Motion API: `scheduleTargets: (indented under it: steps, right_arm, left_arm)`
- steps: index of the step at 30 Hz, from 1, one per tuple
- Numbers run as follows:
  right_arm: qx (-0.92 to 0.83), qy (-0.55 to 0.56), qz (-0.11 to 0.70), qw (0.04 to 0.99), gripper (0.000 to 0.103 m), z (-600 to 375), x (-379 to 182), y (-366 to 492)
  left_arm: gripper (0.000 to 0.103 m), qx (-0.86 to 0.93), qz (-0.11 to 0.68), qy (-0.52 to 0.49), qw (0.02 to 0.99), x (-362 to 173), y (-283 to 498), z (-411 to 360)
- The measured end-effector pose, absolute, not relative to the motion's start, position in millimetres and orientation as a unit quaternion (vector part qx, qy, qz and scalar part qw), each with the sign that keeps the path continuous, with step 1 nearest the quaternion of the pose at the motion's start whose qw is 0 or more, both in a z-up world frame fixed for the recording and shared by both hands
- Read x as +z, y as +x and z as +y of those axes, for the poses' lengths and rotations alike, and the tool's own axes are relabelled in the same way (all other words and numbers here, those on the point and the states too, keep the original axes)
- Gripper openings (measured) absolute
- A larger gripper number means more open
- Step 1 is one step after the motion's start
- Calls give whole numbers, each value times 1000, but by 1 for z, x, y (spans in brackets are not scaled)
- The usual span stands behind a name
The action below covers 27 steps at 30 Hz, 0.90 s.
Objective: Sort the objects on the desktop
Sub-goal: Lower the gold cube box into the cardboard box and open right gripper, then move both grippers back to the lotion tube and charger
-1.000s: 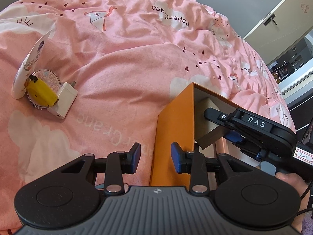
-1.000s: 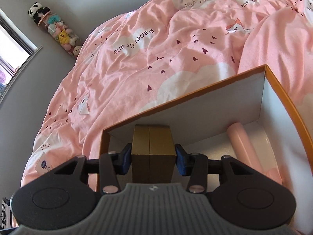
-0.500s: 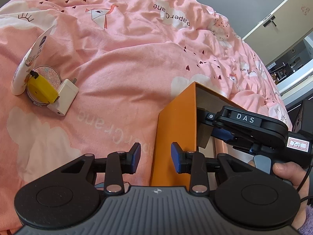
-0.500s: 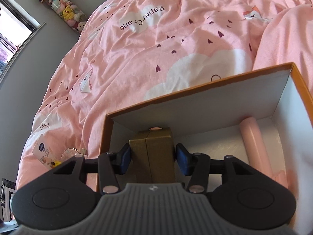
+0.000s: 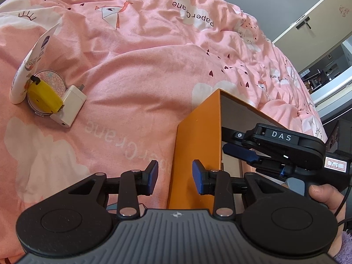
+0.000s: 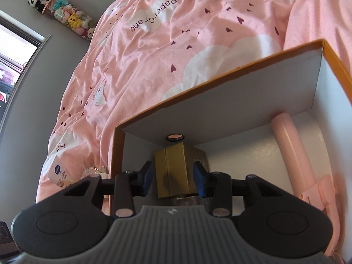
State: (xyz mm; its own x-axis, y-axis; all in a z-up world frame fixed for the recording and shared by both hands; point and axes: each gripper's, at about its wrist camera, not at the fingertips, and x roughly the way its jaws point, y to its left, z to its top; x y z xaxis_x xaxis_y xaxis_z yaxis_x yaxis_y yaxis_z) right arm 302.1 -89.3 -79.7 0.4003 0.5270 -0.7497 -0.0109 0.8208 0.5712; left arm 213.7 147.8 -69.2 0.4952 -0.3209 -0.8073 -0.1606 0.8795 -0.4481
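An orange box (image 5: 195,140) with a white inside (image 6: 242,114) stands on the pink bed. My right gripper (image 6: 172,177) is inside it, its jaws open a little to either side of a gold carton (image 6: 176,171) that rests on the box floor. A pink tube (image 6: 292,154) lies along the box's right wall. My left gripper (image 5: 175,177) is open and empty, just outside the box's near left corner. On the bed at the left lie a white cream tube (image 5: 28,66), a round pink compact (image 5: 52,81), a yellow object (image 5: 44,96) and a white charger (image 5: 69,105).
The pink quilt (image 5: 143,66) is rumpled and uneven. The right gripper's body (image 5: 283,147) and the hand holding it reach over the box's right side. A grey wall, a window and hanging plush toys (image 6: 63,15) are behind the bed.
My right gripper has lowered the gold carton into the box and opened; the carton now stands free between the jaws. The left gripper has barely moved.
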Motion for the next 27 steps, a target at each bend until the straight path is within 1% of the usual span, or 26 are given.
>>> scheduleTargets:
  steps: [4,8,14,21,27]
  right_arm:
    - [163,273,534,784,43,-92,-94,307]
    - [160,299,541,769,35,-95,-103,308]
    - [163,307,542,765,34,-97,-102,309]
    - [178,256,511,801,35,-90,-72,291]
    - [222,184,452,844,35,-72,-28,262]
  left_arm:
    - [38,-46,500,-242,830,-69,214,148]
    - [38,-41,500,-243,830,-71,217,151]
    - [38,-40,498,-234,834,-68,216,151]
    - [38,-23,476,-206,854,-45,202,154]
    - [38,20,432,-190,881,-11,177,174]
